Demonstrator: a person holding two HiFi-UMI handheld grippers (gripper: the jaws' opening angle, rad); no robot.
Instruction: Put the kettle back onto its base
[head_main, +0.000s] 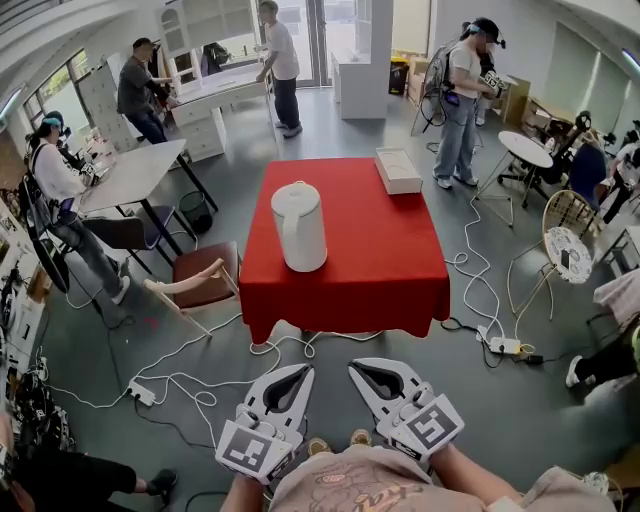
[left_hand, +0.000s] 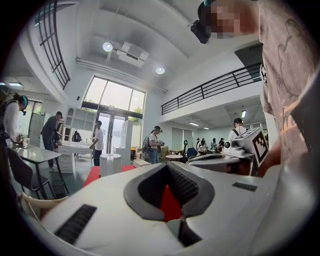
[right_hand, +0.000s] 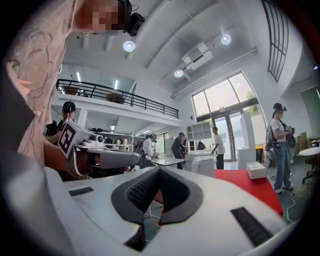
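Head view puts the kettle upright at twelve o'clock on the red counter, well apart from me. It looks rigid and smooth, perhaps heavy with water, so I'd grip its handle, which is hard to make out. Left tool and right tool are both closed on nothing.

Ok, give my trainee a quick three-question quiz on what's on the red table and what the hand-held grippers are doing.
1. True or false: the left hand-held gripper is holding the white kettle.
2. What lies at the far right corner of the red table? A) a white box B) a mug C) a laptop
3. Fill in: the jaws of the right hand-held gripper are ____.
Key: 1 false; 2 A; 3 shut.
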